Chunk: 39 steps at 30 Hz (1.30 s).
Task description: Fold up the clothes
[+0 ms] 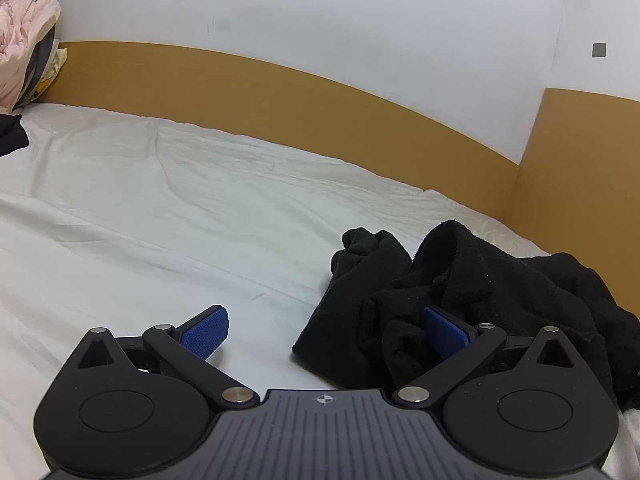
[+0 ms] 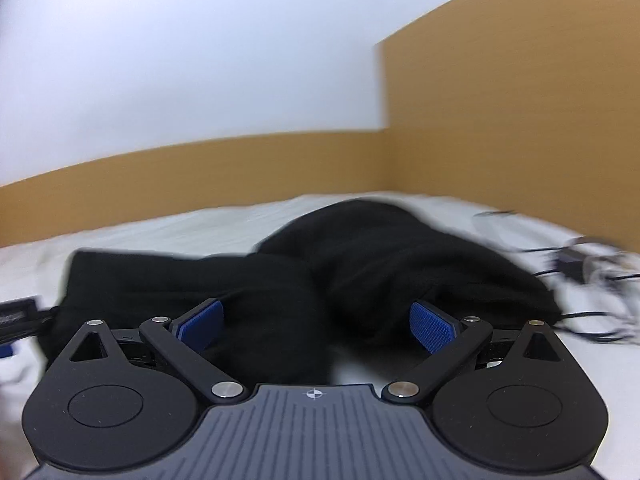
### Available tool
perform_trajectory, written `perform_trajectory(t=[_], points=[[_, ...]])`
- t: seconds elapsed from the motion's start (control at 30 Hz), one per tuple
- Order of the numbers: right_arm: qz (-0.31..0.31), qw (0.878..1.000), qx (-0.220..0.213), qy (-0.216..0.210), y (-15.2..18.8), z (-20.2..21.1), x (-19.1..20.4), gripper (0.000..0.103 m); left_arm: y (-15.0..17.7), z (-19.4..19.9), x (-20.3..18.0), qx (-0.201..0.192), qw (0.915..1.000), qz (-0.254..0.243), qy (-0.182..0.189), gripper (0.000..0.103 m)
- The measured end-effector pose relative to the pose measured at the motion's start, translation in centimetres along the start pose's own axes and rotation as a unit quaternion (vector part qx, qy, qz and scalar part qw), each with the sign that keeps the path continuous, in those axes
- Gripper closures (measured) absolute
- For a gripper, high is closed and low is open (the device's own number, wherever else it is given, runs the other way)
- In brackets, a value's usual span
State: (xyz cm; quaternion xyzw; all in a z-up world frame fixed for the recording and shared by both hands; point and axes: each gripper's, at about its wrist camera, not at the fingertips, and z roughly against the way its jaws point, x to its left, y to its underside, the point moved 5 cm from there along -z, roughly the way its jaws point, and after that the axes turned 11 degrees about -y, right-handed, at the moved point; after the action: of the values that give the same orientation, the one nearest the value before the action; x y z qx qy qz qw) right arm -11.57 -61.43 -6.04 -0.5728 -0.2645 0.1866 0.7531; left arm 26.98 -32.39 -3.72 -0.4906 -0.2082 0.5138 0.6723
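Observation:
A crumpled black garment [image 1: 480, 280] lies on the white bed sheet [image 1: 160, 200], low and to the right in the left wrist view. My left gripper [image 1: 324, 314] is open wide; its right blue pad [image 1: 444, 330] rests against the garment's edge and its left pad [image 1: 206, 330] hangs over bare sheet. In the blurred right wrist view the same black garment [image 2: 360, 248] is heaped straight ahead. My right gripper [image 2: 316, 307] is open wide, with a fold of the cloth lying loosely between the fingers and no pad pressing on it.
A wooden bed board [image 1: 280, 96] runs along the white wall and turns a corner at the right. A pink clothing pile [image 1: 20, 40] and another dark cloth [image 1: 12, 132] sit at the far left. Black cables [image 2: 592, 264] lie on the sheet right of the garment.

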Motion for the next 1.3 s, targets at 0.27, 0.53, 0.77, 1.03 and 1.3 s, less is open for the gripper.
perform_trajectory(t=[0.27,0.53,0.77,1.03,1.3], points=[[-0.012,0.997,-0.038,-0.064,1.1,-0.2,1.0,0.002,1.7,-1.3,-3.5,0.035,0.9984,-0.032,0.03,0.001],[0.071,0.992,0.049,-0.098,3.7,-3.6,5.4,0.0,3.5,-0.6,-3.3,0.081,0.9955,-0.04,0.029,0.001],[0.093,0.981,0.148,-0.081,3.6,-7.8,4.4,0.0,4.3,-0.3,-5.7,0.083,0.9934,-0.079,-0.005,0.0],[0.073,0.984,0.132,-0.096,2.4,-5.0,3.4,0.0,4.5,0.8,-6.6,0.081,0.9927,-0.088,-0.015,0.0],[0.041,0.986,0.135,-0.093,1.5,-3.2,2.0,0.0,4.8,1.6,-8.0,0.076,0.9922,-0.097,-0.02,0.0]])
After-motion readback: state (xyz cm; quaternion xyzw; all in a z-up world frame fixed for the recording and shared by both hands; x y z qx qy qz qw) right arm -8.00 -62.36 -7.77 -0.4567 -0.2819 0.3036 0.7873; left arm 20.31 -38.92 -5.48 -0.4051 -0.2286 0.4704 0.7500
